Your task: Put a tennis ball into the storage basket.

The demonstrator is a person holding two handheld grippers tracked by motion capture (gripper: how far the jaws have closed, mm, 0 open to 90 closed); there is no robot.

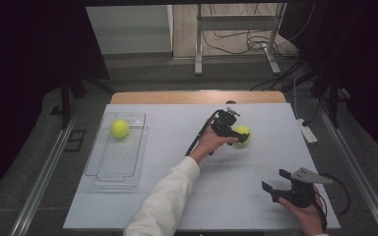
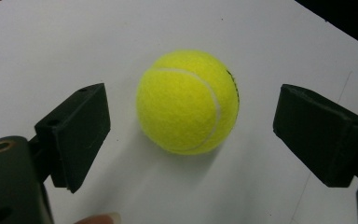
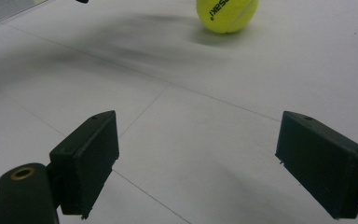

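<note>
at the near right corner of the white tabletop (image 1: 187, 162), the right hand-held gripper (image 1: 276, 180) sits in a hand just above the surface, its jaws spread wide with nothing between them. in the right gripper view those two black jaws frame bare tabletop crossed by thin seam lines, and a tennis ball (image 3: 227, 14) with dark lettering lies well beyond them, near the top of the view.

further in, a white-sleeved forearm reaches diagonally from the bottom edge toward the middle of the tabletop, and its hand carries the left hand-held gripper (image 1: 242, 136) to that same ball. in the left gripper view the jaws stand apart on either side of the ball, with a clear gap of tabletop showing between each pad and the felt (so the ball rests on the surface, bracketed but not pinched). a fingertip shows at the bottom edge of that view. from the high view the ball lies right of centre, partly covered by the gripper's black body.

off to the far left, a clear plastic tray (image 1: 103, 162) lies on the tabletop, and a second tennis ball (image 1: 120, 128) sits inside it toward its far end, well apart from both grippers.
</note>
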